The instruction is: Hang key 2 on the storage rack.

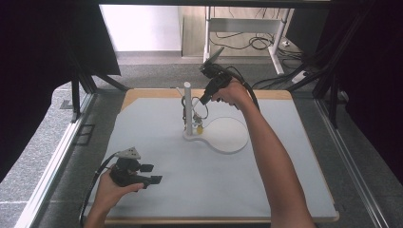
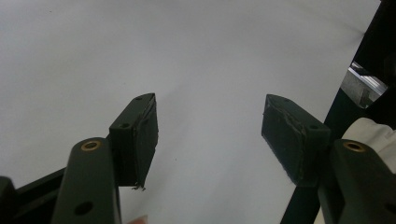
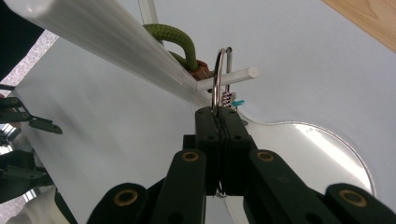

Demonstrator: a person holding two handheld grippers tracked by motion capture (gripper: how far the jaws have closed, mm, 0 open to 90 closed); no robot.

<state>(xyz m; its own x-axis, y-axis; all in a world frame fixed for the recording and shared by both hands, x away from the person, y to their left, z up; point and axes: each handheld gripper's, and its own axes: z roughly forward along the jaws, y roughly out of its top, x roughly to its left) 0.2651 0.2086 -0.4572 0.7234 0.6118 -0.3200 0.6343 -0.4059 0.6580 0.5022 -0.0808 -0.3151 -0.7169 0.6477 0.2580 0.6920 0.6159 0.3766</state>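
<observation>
Right gripper clamping metal ring at peg, left gripper agape

A pale grey table with a wooden edge carries a white stand near its middle.

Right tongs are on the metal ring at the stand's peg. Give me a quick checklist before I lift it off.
1. Right tongs shut on metal ring: ok.
2. Ring hangs over the white peg: ok.
3. Green cord loop apart from the ring: cannot tell.
4. Stand upright on its base: ok.
5. Left tongs open, away from the stand: ok.
</observation>
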